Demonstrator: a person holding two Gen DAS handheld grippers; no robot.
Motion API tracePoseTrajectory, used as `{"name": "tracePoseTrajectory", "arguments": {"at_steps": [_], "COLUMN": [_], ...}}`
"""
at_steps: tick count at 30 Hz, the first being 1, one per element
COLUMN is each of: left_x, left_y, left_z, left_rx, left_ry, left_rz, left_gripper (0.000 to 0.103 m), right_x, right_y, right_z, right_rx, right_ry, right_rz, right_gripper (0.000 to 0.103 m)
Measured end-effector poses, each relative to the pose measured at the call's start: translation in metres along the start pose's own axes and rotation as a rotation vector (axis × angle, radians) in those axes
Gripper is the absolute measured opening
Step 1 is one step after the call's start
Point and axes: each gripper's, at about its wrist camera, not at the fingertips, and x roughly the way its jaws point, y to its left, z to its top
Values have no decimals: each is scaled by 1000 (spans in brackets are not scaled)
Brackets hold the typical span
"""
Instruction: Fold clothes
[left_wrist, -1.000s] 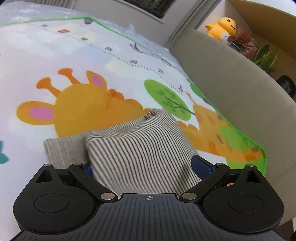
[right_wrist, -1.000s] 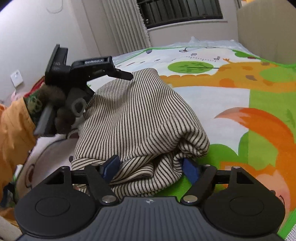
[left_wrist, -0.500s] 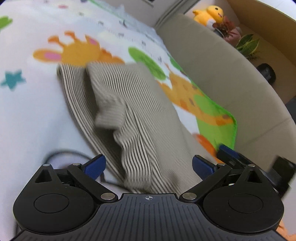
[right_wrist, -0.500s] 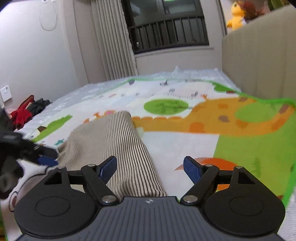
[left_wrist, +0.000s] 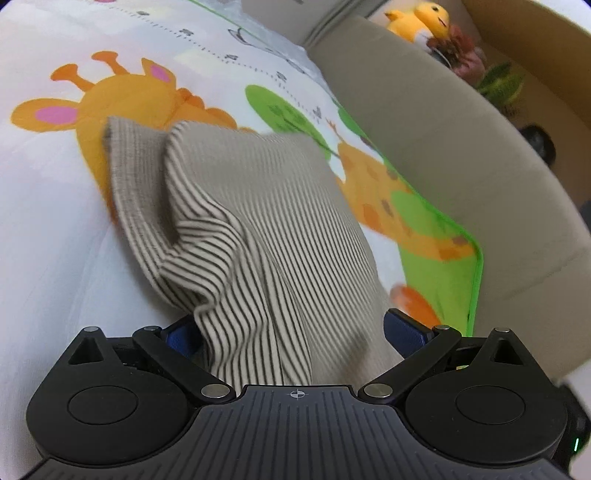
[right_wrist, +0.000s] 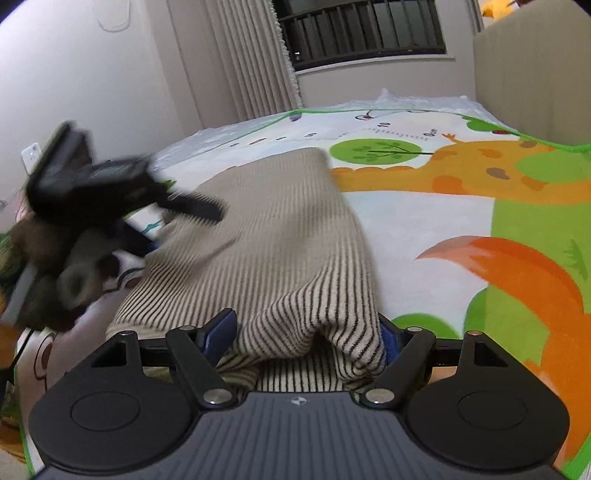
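Garment: striped knit top (left_wrist: 266, 221), beige with dark pinstripes, lying on the bed over the cartoon giraffe play mat (left_wrist: 55, 206). Long axis runs away from both grippers, from the near end toward the far edge of the bed by the window (right_wrist: 362, 33); the padded headboard (left_wrist: 461, 155) borders the mat on the right.

Left gripper (left_wrist: 291, 332): near hem of the top sits bunched between its blue pads. Pads stand wide and fabric fills the gap; whether they pinch cannot be told. Cloth rises in a ridge just ahead of it, with a second layer showing under the left edge.

Right gripper (right_wrist: 308, 332): the other near corner is gathered between its pads, folded over itself, pads pressed against the cloth on both sides. Judged clenched on the top.

Relation that matters: both grippers sit at the same short end, side by side, the left one visible (blurred) at the left of the right wrist view (right_wrist: 110, 206). Rest of the top extends straight ahead of them, flat on the mat.

Judgement: near end lifted, far end resting. Fits either carrying the near end forward over the far end, or laying it back down.
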Motion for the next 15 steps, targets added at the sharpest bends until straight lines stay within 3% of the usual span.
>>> {"name": "tracePoseTrajectory", "arguments": {"at_steps": [5, 11, 15], "left_x": [-3, -48, -56], "left_y": [-1, -17, -37], "left_z": [7, 1, -4], "left_rx": [7, 141, 224], "left_ry": [-35, -145, -157], "left_rz": [40, 170, 113], "left_gripper": [102, 102, 102], "right_x": [-4, -5, -2], "right_y": [12, 21, 23], "right_z": [-8, -15, -16], "right_rx": [-21, -35, -30], "right_ry": [3, 5, 4], "right_rz": [-1, -6, -16], "right_gripper": [86, 98, 103]}}
